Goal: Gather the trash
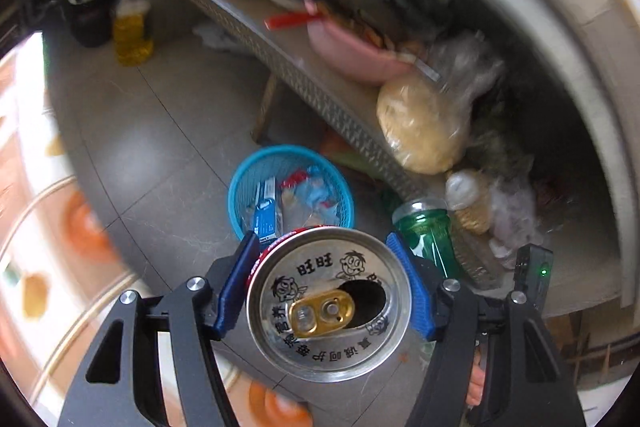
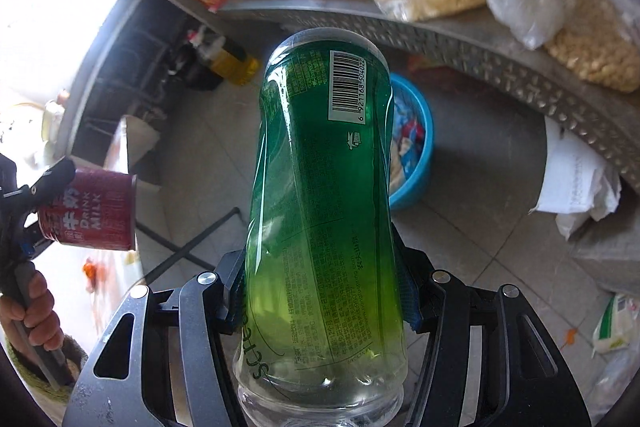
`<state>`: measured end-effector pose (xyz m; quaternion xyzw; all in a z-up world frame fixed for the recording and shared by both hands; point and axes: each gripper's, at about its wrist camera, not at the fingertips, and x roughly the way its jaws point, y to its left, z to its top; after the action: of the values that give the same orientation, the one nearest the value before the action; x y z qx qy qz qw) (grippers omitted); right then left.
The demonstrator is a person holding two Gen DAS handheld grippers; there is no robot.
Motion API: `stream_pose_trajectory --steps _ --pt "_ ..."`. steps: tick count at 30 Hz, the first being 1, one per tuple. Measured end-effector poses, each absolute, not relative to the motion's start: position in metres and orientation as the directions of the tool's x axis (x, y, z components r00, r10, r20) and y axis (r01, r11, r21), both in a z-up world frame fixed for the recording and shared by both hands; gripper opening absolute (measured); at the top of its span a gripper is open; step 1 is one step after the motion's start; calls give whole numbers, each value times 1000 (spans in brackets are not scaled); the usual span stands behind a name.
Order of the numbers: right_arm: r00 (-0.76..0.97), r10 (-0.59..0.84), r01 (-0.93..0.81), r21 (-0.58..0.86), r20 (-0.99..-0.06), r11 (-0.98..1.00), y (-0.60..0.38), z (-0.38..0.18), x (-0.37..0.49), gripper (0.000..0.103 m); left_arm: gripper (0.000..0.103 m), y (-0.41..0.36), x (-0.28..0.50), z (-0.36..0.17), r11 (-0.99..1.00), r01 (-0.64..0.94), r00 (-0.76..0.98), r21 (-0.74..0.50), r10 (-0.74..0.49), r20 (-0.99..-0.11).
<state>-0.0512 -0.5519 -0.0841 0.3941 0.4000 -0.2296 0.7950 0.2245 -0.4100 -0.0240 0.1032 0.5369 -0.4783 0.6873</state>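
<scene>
Trash in both claws: left gripper [image 1: 328, 291] pinches an opened red milk can [image 1: 329, 303] by its sides; right gripper [image 2: 322, 303] clamps a green plastic bottle [image 2: 322, 195], base outward. Both hang above the floor, short of the blue basket [image 1: 240, 187] by the metal shelf edge [image 1: 320, 95].

Risks: early release misses the basket; leftover milk may spill through the can's opening.

Unclear: bottle cap out of frame; basket partly blocked; shelf contents blurred.
</scene>
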Motion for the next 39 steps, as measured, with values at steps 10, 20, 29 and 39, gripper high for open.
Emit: stream_pose_trajectory --steps 10,20,29,39 --pt "438 -114 775 311 -892 550 -590 -127 19 55 64 -519 266 -119 569 723 -177 -391 -394 -902" --pt "322 -245 759 95 -915 644 -615 -158 64 67 72 -534 292 -147 618 641 -212 -455 -428 -879" --pt "343 -290 772 93 -893 628 -623 -169 52 67 72 -487 280 -93 563 703 -120 -435 -508 -853" --pt "351 -226 732 116 -909 672 -525 -179 -64 73 72 -365 247 -10 480 769 -47 -421 -615 -787"
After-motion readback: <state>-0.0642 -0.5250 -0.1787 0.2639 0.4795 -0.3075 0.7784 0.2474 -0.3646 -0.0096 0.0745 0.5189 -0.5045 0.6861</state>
